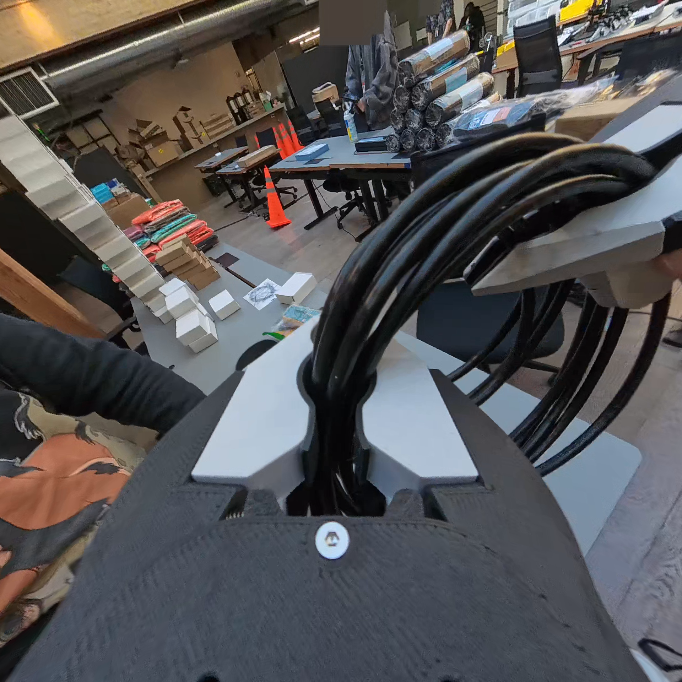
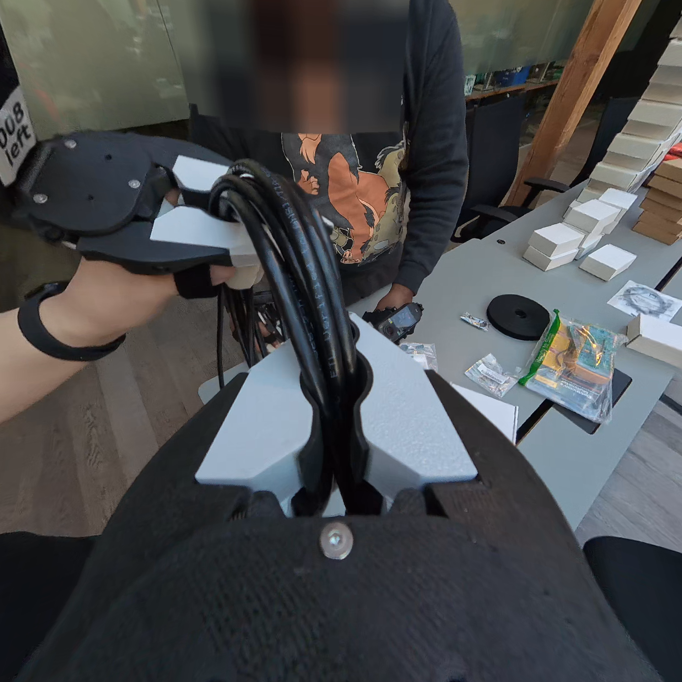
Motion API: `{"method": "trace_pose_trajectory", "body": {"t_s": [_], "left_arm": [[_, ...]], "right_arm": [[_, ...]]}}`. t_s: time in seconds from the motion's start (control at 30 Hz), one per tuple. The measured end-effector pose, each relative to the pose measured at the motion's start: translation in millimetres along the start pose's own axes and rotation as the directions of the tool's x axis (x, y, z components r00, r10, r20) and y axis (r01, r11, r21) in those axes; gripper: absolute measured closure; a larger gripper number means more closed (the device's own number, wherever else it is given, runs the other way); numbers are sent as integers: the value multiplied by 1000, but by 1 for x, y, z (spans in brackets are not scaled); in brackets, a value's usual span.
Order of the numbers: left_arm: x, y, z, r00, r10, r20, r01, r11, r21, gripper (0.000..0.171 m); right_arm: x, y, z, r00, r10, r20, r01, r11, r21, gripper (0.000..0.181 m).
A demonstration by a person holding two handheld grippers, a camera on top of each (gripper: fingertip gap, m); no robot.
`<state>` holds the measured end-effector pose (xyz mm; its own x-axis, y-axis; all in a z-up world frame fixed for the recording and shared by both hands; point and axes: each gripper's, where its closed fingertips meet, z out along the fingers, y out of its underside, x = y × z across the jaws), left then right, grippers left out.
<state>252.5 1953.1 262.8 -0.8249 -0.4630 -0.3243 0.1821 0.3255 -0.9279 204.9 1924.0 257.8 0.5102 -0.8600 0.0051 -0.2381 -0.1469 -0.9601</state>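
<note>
We have the coiled black cable held off the table between both tools: the left gripper is clenched on the bundled strands at centre frame, and the right gripper is likewise clamped on the bundle, its fingers showing at the right edge of the left wrist view. We judge the cable moderately heavy, springy and smooth-jacketed, so loops may slide or fan apart. Best hold: where all strands lie together, inside the fingers' round notch.
</note>
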Motion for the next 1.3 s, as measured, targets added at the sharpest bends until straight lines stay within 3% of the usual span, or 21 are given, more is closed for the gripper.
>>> {"method": "trace_pose_trajectory", "body": {"t_s": [0.07,0.13,0.27,0.4,0.53,0.63,0.83,1.07,1.2,1.3], "left_arm": [[-7,-23,-5,996,90,17,-90,996,16,166],[-11,-49,-12,975,218,28,-219,975,30,169],[-7,-90,-25,930,366,-40,-365,930,43,171],[6,-115,-31,879,459,-130,-455,888,63,171],[16,-121,-29,840,510,-186,-510,859,54,171],[17,-118,-28,831,517,-203,-518,854,52,169],[21,-120,-32,884,367,-288,-366,929,61,158],[24,-104,-26,911,264,-317,-271,962,23,155],[19,-73,-8,924,265,-275,-302,948,-102,162],[21,-34,9,935,249,-252,-307,924,-228,166]], "right_arm": [[-8,-14,-9,997,-47,62,45,998,35,175],[-26,-32,-24,970,-44,240,23,996,88,164],[-46,-56,-58,846,-97,525,39,992,119,149],[-67,-64,-87,656,-155,739,128,987,93,135],[-84,-68,-100,493,-98,865,105,993,53,139],[-95,-71,-106,404,-97,909,34,995,91,143],[-106,-82,-121,283,-185,941,-114,968,225,141],[-110,-73,-113,234,-162,959,-209,955,212,147],[-101,-67,-95,287,-91,954,-248,955,166,142],[-94,-51,-74,349,64,935,-312,949,52,140]]}}
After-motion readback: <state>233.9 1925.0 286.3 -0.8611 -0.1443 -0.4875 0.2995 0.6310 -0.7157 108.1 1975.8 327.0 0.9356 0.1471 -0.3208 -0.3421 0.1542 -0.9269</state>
